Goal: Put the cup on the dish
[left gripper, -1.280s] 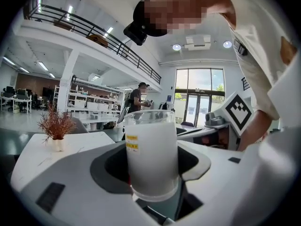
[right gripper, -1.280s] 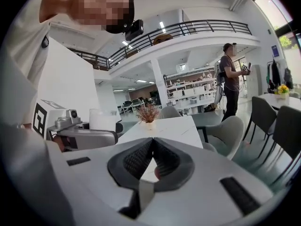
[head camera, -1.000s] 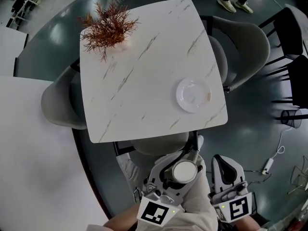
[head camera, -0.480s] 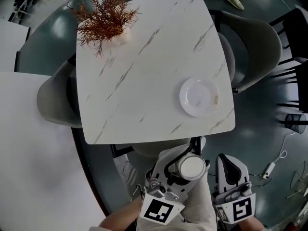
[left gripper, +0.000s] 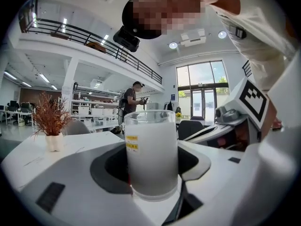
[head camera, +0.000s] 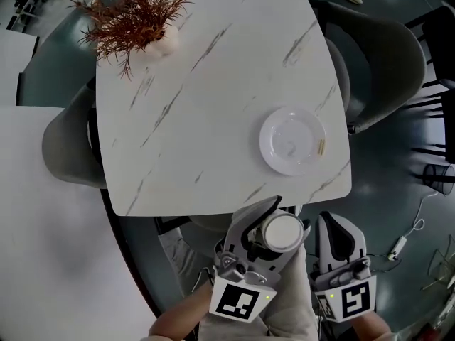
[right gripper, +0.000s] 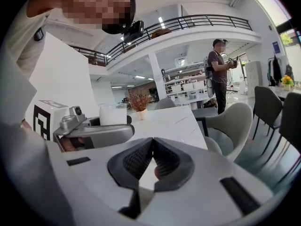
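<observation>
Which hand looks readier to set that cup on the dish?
Left: the left gripper holds the cup, with the dish just ahead on the table. The right gripper is shut and empty.

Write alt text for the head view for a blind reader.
Seen from above, the left gripper holds a white cup just short of a marble table bearing a white dish and a reddish plant. The right gripper is shut.

light: bright, even daylight + ceiling lamps | edges: fisheye warp, dark vignette | focus: sharp
</observation>
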Tool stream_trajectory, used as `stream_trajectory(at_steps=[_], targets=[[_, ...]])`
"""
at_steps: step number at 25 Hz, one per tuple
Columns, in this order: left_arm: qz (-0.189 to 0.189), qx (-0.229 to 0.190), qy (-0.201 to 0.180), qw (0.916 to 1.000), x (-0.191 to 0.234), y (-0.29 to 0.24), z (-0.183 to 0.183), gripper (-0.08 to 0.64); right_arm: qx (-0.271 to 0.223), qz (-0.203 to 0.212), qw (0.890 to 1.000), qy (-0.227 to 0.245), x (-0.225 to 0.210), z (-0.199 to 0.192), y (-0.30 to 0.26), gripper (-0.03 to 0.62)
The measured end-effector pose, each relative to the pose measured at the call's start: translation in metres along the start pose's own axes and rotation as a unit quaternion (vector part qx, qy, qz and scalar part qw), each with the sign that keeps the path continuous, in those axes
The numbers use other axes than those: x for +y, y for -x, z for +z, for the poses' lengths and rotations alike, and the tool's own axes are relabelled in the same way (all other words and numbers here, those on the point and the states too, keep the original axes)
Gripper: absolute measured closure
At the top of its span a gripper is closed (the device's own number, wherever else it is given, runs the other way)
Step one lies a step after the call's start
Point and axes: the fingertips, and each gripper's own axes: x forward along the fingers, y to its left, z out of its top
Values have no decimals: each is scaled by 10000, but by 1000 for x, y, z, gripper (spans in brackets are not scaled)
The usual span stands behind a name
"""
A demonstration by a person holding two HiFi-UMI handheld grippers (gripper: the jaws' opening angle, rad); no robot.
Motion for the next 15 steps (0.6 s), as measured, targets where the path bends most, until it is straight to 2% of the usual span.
stream_trajectory(at_steps=[15], targets=[[339,16,1,9994,26,-35,-41,304,114,-62,9999,40,-21,-33,-43,588]])
